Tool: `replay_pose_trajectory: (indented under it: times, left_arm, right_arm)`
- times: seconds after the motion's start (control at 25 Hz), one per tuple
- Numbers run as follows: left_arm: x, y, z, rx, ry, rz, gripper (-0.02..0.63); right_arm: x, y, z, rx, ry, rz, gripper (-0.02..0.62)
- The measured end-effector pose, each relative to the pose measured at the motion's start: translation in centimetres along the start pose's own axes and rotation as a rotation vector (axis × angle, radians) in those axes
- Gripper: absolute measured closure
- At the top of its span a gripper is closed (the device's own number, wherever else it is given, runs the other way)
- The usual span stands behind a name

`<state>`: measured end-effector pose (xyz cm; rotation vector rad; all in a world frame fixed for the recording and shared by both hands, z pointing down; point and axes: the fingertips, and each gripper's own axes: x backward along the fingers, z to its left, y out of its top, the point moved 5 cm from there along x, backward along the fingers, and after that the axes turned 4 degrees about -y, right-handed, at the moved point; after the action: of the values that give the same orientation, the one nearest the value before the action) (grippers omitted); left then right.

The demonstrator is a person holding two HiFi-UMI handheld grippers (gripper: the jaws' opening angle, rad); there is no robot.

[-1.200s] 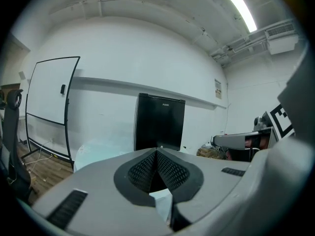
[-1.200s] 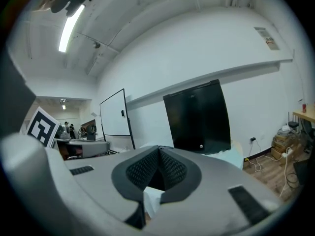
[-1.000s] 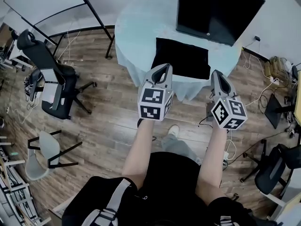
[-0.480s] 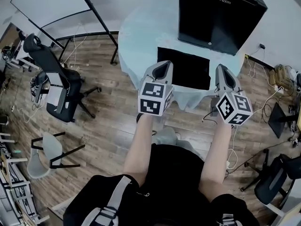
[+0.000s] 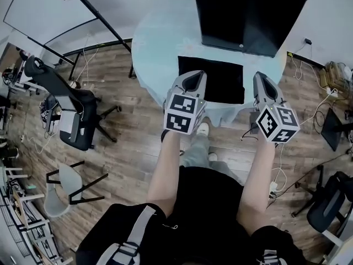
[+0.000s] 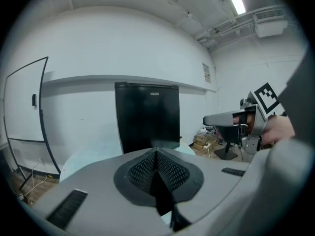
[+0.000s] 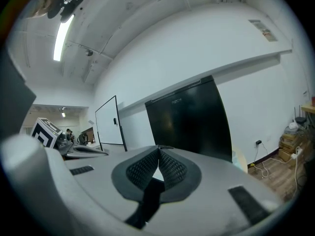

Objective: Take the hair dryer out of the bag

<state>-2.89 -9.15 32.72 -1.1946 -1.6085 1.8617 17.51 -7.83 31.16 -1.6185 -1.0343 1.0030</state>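
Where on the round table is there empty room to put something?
The left side of the table is bare, between the black bag and the rim. The back right is crowded: the black cabinet stands close behind the bag there.

My left claw (image 5: 193, 76) and right claw (image 5: 260, 77): grey shells, black mesh-pattern pads (image 6: 142, 170), cubes (image 5: 182, 114) in black-and-white squares. Pale blue cloth on the counter (image 5: 160, 37). Plain black bag (image 5: 212, 80) (same tone all over). Glossy black cabinet (image 5: 248, 15), small pale lettering. Brown wood-plank floor (image 5: 127, 142). Black chair (image 5: 71, 120). White whiteboard (image 5: 44, 10), black frame.
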Motion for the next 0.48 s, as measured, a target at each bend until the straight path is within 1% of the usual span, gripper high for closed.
replay_pose_trajectory:
  times: [0.16, 0.28, 0.4, 0.48]
  left_arm:
    - [-2.5, -1.4, -0.3, -0.055, -0.046, 0.100, 0.598]
    - [-4.2, -2.3, -0.2, -0.058, -0.053, 0.147, 0.597]
    - [-6.2, -3.3, -0.3, -0.080, -0.070, 0.191, 0.596]
    - [-7.3, -4.1, -0.3, -0.092, -0.098, 0.232, 0.533]
  right_arm:
    - [-1.0, -1.4, -1.4, -0.028, -0.013, 0.045, 0.594]
    - [-2.0, -2.0, -2.1, -0.020, 0.004, 0.095, 0.594]
    - [-2.8, -2.4, -2.9, -0.024, 0.001, 0.109, 0.594]
    - [-3.4, -3.0, -3.4, -0.035, -0.005, 0.126, 0.594]
